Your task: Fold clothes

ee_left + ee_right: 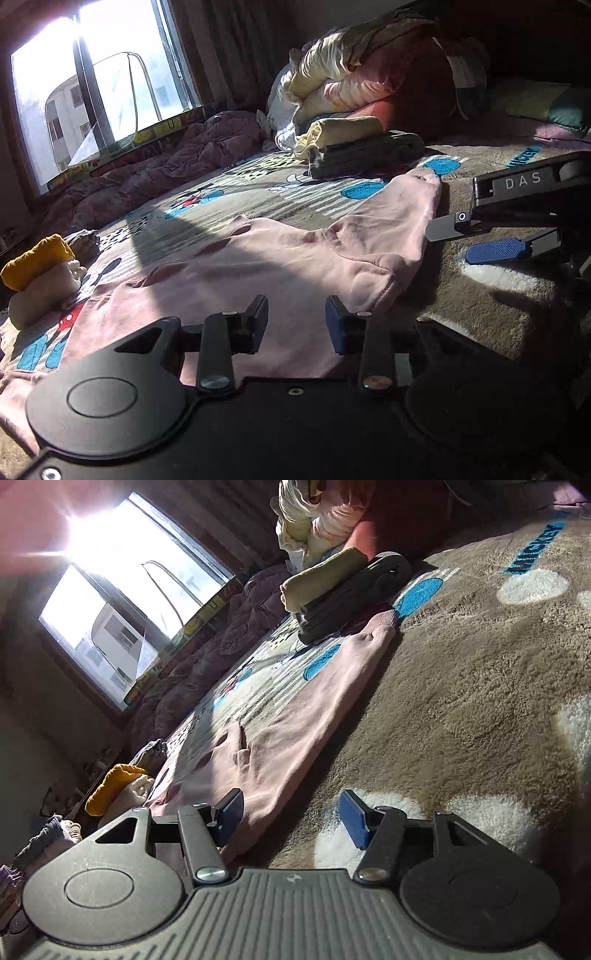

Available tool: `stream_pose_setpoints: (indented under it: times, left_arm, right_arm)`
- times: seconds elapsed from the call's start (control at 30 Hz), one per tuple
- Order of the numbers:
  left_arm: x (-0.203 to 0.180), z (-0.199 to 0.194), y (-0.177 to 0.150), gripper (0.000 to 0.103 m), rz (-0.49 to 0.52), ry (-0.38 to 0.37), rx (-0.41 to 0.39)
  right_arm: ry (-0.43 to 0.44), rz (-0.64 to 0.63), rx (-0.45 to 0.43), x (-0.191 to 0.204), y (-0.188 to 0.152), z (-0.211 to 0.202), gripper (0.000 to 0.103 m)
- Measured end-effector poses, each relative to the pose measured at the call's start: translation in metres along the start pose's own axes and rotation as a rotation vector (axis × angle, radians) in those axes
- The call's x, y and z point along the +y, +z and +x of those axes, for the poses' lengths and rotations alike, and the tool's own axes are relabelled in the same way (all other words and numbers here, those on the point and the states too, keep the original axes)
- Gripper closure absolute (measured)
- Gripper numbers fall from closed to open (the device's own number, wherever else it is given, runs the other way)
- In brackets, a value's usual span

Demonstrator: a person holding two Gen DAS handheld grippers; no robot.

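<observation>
Bedroom, sunlit window point(103, 85); bed covered by a plush cartoon-print blanket point(480, 686). We list: one pink garment point(288, 258), spread flat across the blanket, sleeve reaching toward a folded stack point(365, 147) of yellow and grey clothes. Left gripper point(297, 321): over the garment's near part, jaws apart, nothing pinched. Right gripper point(291, 819): at the garment's edge, jaws parted, one finger over pink cloth, the other over blanket. Rolled yellow and white items point(40, 273) at far left.
</observation>
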State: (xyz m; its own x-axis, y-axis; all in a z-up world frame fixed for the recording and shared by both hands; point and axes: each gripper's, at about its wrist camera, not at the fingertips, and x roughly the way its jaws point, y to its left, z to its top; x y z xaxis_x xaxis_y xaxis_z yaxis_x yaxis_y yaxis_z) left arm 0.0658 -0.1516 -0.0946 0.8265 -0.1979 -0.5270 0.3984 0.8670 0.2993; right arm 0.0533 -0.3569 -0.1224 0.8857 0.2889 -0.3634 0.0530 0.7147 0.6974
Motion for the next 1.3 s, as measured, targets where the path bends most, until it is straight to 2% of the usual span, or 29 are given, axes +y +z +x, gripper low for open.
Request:
stream_pose_setpoints:
  times: [0.03,0.07,0.1,0.17,0.3,0.33,0.4,0.5,0.53,0.57,0.6,0.63,0.7,0.73,0.77,0.83,0.97,1.1,1.17,1.23,1.3]
  left_arm:
    - [-0.007,0.004,-0.003,0.080,0.035,0.011,0.010]
    - [-0.010,0.000,0.000,0.081,0.037,0.032,-0.015]
    - [-0.011,-0.006,0.004,0.081,0.027,0.048,-0.043]
    - [-0.010,-0.010,0.015,0.081,-0.010,0.030,-0.077]
    - [-0.014,0.008,0.031,0.082,-0.036,-0.014,-0.063]
    - [-0.023,0.028,0.026,0.090,0.003,-0.044,-0.019]
    - [-0.030,0.030,0.025,0.092,0.055,-0.038,-0.021]
    - [-0.022,0.016,0.037,0.092,-0.048,-0.032,-0.081]
    - [-0.023,0.015,0.039,0.092,-0.052,-0.027,-0.100]
    - [-0.026,0.019,0.040,0.092,-0.038,-0.048,-0.080]
    - [-0.031,0.030,0.037,0.092,-0.012,-0.089,-0.021]
    - [-0.038,0.036,0.032,0.092,0.031,-0.098,-0.006]
    - [-0.037,0.037,0.035,0.092,0.043,-0.103,-0.009]
    - [-0.031,0.033,0.038,0.092,0.008,-0.127,-0.016]
    - [-0.023,0.026,0.040,0.091,-0.044,-0.155,-0.042]
    - [-0.007,0.013,0.041,0.087,-0.126,-0.150,-0.082]
    - [0.029,-0.002,0.030,0.058,-0.248,-0.103,-0.091]
    - [0.060,-0.006,0.020,0.056,-0.330,-0.062,-0.066]
    - [0.071,-0.010,0.016,0.056,-0.367,-0.048,-0.062]
    - [0.080,-0.016,0.013,0.056,-0.376,-0.043,-0.075]
    - [0.083,-0.021,0.013,0.056,-0.372,-0.040,-0.087]
  right_arm:
    - [0.007,0.009,-0.001,-0.001,0.000,0.000,0.045]
    - [0.014,0.019,-0.003,-0.003,0.001,-0.001,0.045]
    - [0.020,0.030,-0.005,-0.005,0.003,-0.002,0.045]
    - [0.037,0.058,-0.013,-0.010,0.004,-0.003,0.045]
    - [0.075,0.126,-0.034,-0.020,0.008,-0.003,0.045]
    - [0.083,0.147,-0.045,-0.023,0.010,-0.004,0.045]
    - [0.093,0.182,-0.058,-0.030,0.014,-0.005,0.045]
    - [0.112,0.232,-0.075,-0.040,0.018,-0.004,0.046]
    - [0.116,0.239,-0.078,-0.041,0.019,-0.004,0.046]
    - [0.118,0.238,-0.079,-0.042,0.020,-0.003,0.046]
    - [0.118,0.231,-0.078,-0.042,0.021,-0.002,0.045]
    - [0.118,0.225,-0.077,-0.042,0.022,-0.001,0.045]
    - [0.118,0.214,-0.074,-0.043,0.023,0.001,0.046]
    - [0.119,0.216,-0.074,-0.044,0.024,0.001,0.046]
    - [0.121,0.219,-0.074,-0.044,0.024,0.001,0.046]
    - [0.123,0.221,-0.074,-0.046,0.025,0.001,0.046]
    - [0.084,0.130,-0.036,-0.035,0.023,0.004,0.043]
    - [0.050,-0.011,0.043,-0.011,0.012,0.010,0.039]
    - [0.066,-0.043,0.083,-0.002,0.007,0.014,0.038]
    - [0.082,-0.056,0.115,0.004,0.003,0.017,0.038]
    - [0.044,-0.102,0.130,0.015,-0.001,0.019,0.039]
